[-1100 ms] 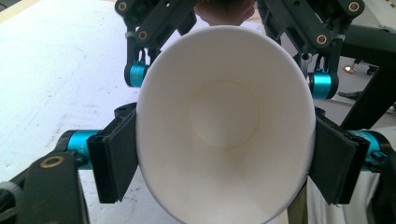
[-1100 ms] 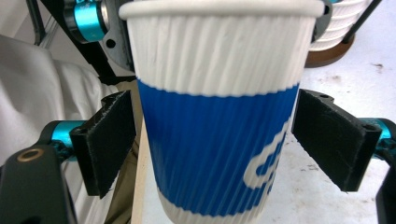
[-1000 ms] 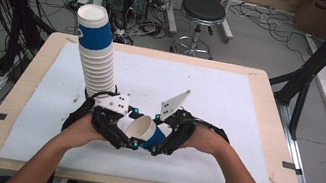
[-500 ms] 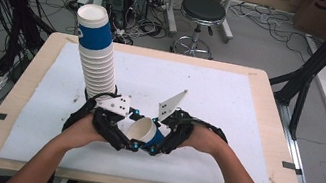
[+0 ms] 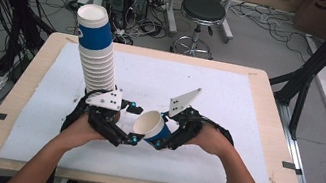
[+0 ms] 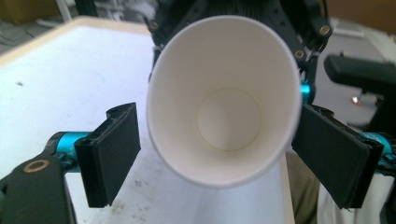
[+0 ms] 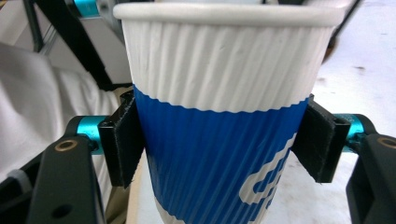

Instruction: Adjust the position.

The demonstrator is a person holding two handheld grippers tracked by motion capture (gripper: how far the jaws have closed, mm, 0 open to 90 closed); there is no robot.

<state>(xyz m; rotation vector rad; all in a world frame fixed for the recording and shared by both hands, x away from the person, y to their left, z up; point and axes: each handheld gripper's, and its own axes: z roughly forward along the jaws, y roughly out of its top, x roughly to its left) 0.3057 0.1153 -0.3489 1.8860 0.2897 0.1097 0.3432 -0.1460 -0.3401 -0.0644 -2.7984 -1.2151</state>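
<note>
Cup (image 5: pixel 152 127) tilted, mouth toward left hand-held gripper (image 5: pixel 132 124), just opened; right hand-held gripper (image 5: pixel 162 139) clamps it.

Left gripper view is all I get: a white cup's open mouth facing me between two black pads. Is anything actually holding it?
Observer: Yes. The right gripper is shut on the cup, pads pressing its blue band.
Visitor: Are there more cups?
Observer: A tall stack of cups rises just behind the left gripper, whose jaws have just been opening around the cup's mouth.
Visitor: Is my cup upright?
Observer: No. From above it is tilted over the table, mouth toward the left gripper.
</note>
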